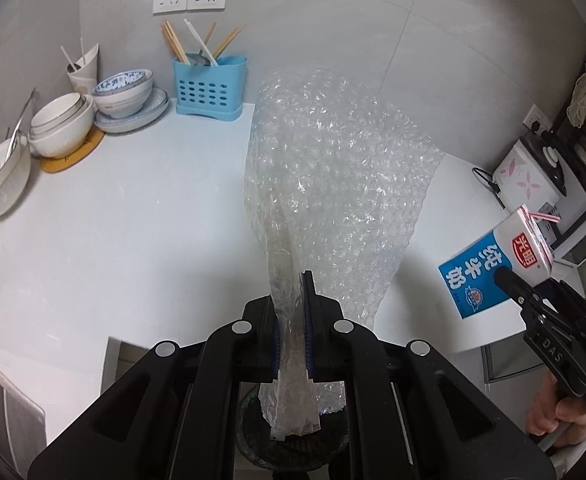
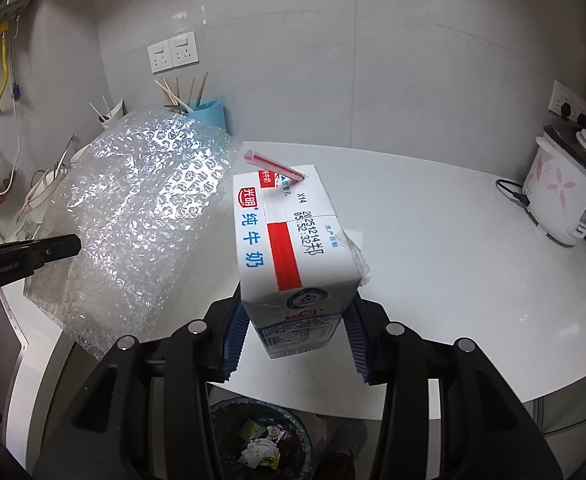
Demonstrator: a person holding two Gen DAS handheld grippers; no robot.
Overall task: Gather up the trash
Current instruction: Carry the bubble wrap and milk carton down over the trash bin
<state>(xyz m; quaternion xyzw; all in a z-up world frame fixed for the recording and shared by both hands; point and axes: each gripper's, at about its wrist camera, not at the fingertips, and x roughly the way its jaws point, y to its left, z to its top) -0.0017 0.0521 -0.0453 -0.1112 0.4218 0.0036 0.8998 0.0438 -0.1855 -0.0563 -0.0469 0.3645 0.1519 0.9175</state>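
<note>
Two grips: crinkly bubble wrap [image 1: 333, 184], boxy milk carton [image 2: 289, 248].

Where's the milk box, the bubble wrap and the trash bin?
milk carton [image 2: 293, 248]: right wrist view, on its top face.
bubble wrap [image 1: 333, 168]: left wrist view, middle of the sheet.
trash bin [image 2: 261, 440]: right wrist view, on the trash inside.

Clear glossy plastic bubble wrap [image 1: 333, 184], smooth printed paper milk carton [image 2: 289, 248], glossy white countertop [image 1: 133, 232]
</note>
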